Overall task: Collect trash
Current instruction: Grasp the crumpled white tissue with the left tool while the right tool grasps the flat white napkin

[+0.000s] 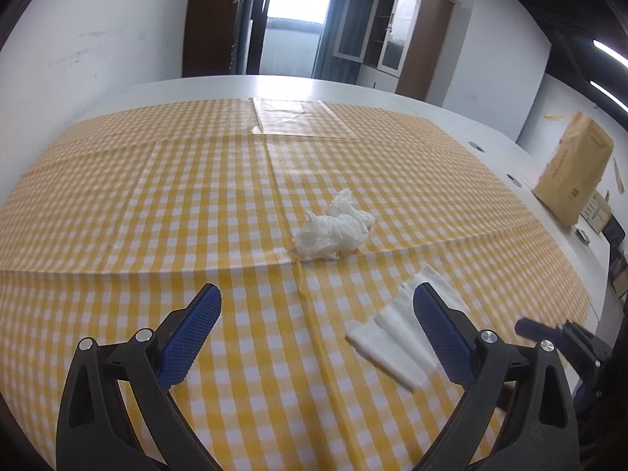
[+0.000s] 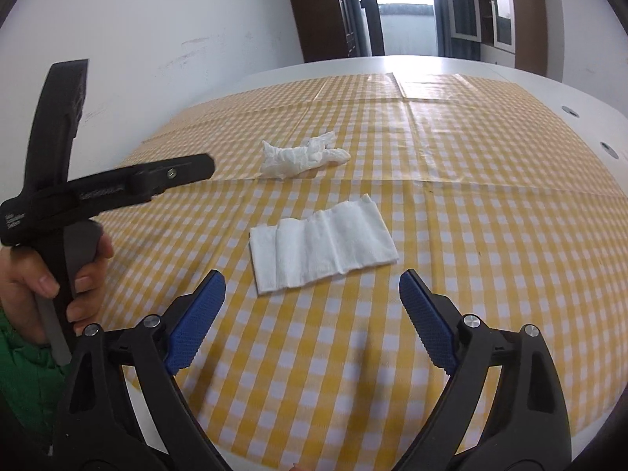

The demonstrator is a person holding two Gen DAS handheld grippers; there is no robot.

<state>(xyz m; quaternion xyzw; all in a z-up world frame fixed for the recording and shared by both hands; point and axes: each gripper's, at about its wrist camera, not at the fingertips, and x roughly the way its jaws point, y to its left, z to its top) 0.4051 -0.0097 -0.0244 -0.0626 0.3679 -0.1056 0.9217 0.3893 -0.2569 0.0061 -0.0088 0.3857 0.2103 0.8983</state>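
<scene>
Clearly, two pieces of trash lie on the checked cloth (image 2: 471,235) that covers the counter (image 1: 451,117): a crumpled tissue (image 1: 333,231) further out, and a flat folded napkin (image 2: 322,243) nearer the person. No bin shows in either view; a brown paper bag (image 1: 573,172) stands at the counter's far right edge, and whether it is meant for the trash cannot be told.

Both tongs are spread wide and hold nothing. The right tongs (image 2: 312,318) hang just short of the napkin's near edge, roughly centred on it. The left tongs (image 1: 318,329) point toward the tissue, which lies well ahead of them, with the napkin under their right finger in that view. The person's hand (image 2: 51,274) grips the left tool's handle, a green sleeve (image 2: 23,357) below it.

The step in hand seems to be the approach to a first pickup. A flat napkin gives little to pinch, so the right tongs would do well to come down at an edge or fold, one finger sliding under, then close firmly. The tissue should be easier: straddle its bulk and squeeze. Pressing too hard could catch and drag the cloth.
</scene>
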